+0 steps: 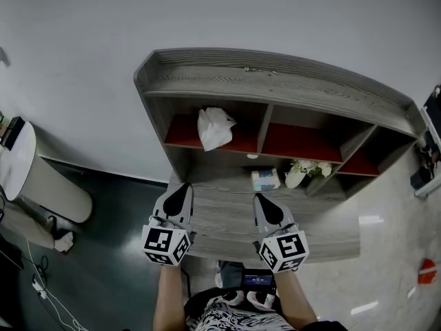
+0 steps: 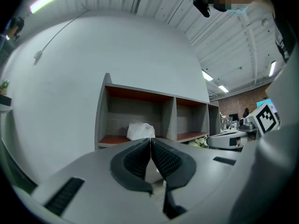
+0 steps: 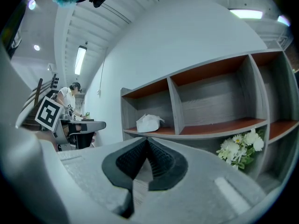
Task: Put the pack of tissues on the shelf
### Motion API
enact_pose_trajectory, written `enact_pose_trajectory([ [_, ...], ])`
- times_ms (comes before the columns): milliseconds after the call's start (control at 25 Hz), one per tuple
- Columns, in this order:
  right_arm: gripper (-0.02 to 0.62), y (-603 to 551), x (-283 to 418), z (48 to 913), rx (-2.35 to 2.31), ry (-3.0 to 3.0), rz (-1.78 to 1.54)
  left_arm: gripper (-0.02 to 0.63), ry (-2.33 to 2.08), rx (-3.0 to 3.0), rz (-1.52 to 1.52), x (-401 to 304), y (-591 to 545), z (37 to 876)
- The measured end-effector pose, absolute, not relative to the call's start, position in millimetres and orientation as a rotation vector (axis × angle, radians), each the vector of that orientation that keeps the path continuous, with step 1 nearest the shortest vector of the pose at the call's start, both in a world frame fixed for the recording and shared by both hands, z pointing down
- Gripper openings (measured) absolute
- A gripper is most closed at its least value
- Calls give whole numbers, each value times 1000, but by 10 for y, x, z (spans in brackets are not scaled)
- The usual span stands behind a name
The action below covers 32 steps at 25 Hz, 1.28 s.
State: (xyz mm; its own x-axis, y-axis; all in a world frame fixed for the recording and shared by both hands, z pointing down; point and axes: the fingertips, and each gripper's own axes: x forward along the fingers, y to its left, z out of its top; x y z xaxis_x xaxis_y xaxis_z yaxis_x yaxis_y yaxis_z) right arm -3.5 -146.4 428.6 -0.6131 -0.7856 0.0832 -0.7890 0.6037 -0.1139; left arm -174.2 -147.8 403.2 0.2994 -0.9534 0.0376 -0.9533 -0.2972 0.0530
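The white pack of tissues (image 1: pixel 215 127) lies on the red board of the shelf's left compartment, with a tissue sticking up from it. The left gripper view shows the pack (image 2: pixel 140 130) just past the jaw tips, and in the right gripper view the pack (image 3: pixel 149 123) sits to the left of the divider. My left gripper (image 1: pixel 184 187) hovers over the low grey ledge in front of the shelf, shut with nothing between its jaws. Beside it, my right gripper (image 1: pixel 261 198) is also shut and empty. In their own views the left gripper (image 2: pixel 150 141) and the right gripper (image 3: pixel 147 141) both point at the shelf.
The grey shelf unit (image 1: pixel 275 88) stands against a white wall. On the ledge (image 1: pixel 220 212) below the compartments sit a small pale blue box (image 1: pixel 265 179) and white flowers (image 1: pixel 308 171). A round white table (image 1: pixel 17 161) stands at the far left.
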Motion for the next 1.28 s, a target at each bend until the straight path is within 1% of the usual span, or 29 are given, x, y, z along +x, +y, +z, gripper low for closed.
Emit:
enact_pose_trajectory([
  [1280,2,-1406,61,4303,1370,-2787,218,11,-1815,2486,7,-1657,-1466,4037],
])
